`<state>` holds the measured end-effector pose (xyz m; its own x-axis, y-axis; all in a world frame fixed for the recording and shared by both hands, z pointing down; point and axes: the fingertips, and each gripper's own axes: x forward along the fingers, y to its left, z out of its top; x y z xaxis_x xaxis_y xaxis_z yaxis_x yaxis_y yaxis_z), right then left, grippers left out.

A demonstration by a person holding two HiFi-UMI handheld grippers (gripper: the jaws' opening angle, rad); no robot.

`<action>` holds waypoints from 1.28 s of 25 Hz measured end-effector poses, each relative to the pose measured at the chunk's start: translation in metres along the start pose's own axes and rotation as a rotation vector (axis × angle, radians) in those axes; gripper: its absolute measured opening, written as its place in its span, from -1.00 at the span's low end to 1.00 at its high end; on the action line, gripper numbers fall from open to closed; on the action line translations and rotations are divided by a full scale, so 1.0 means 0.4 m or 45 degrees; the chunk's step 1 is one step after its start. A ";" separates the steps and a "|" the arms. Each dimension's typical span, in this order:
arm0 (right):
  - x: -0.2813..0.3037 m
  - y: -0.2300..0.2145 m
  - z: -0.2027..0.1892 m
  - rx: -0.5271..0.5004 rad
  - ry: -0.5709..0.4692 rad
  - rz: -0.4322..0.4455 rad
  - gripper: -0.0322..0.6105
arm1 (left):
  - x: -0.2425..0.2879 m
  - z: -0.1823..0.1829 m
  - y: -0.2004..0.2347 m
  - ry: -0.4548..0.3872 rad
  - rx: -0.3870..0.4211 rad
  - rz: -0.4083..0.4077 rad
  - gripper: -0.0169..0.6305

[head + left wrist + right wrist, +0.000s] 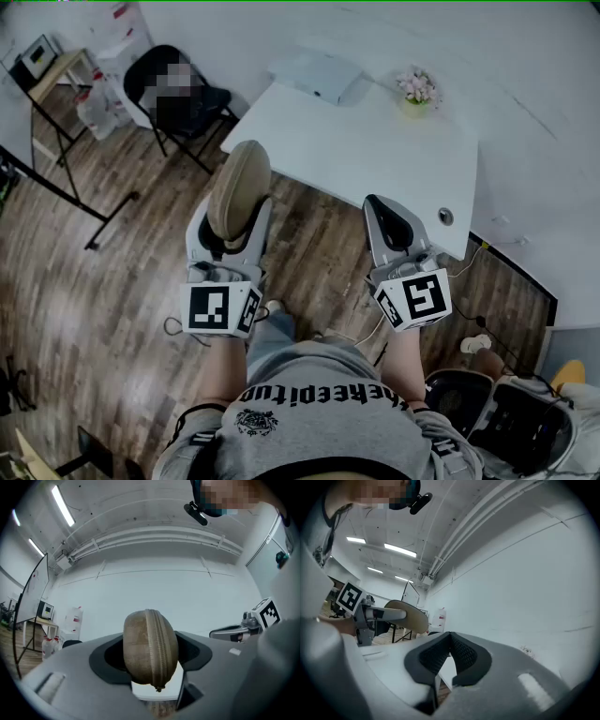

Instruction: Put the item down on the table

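A tan oval zip case (238,187) stands on edge between the jaws of my left gripper (232,223), which is shut on it. In the left gripper view the case (150,649) fills the gap, zip facing the camera, and both pads press its sides. The case is held in the air over the wood floor, just short of the white table's (375,155) near edge. My right gripper (382,214) is level beside it, shut, with nothing between its pads. In the right gripper view the pads (461,656) meet, and the case (411,613) shows at the left.
On the table's far side lie a flat white box (317,75) and a small pot of pink flowers (418,90). A black chair (187,103) stands left of the table. A cable hole (445,217) sits near the table's right corner. Black equipment (511,417) lies on the floor at the lower right.
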<state>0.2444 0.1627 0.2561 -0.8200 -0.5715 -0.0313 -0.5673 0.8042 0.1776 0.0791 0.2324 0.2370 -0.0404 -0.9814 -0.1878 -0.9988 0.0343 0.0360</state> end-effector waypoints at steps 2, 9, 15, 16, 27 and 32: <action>0.003 -0.004 -0.001 0.001 0.000 -0.002 -0.90 | 0.005 0.000 0.002 0.000 0.001 0.001 -0.04; 0.028 0.004 -0.002 0.002 -0.002 -0.002 -0.90 | 0.012 -0.002 0.026 -0.003 0.001 0.005 -0.04; 0.060 0.008 -0.002 0.003 -0.002 -0.011 -0.90 | 0.031 -0.005 0.055 -0.001 -0.001 -0.003 -0.04; 0.067 0.007 -0.003 0.004 -0.001 -0.014 -0.90 | 0.037 -0.007 0.060 0.000 -0.001 -0.006 -0.04; 0.170 0.006 0.001 0.027 -0.039 -0.074 -0.90 | 0.112 -0.016 0.146 -0.004 0.001 -0.064 -0.04; 0.214 0.016 -0.003 0.031 -0.041 -0.107 -0.90 | 0.139 -0.020 0.188 -0.013 -0.003 -0.099 -0.04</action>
<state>0.1708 0.1186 0.2557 -0.7714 -0.6317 -0.0768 -0.6354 0.7577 0.1491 0.0022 0.1787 0.2372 0.0372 -0.9790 -0.2003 -0.9988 -0.0427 0.0230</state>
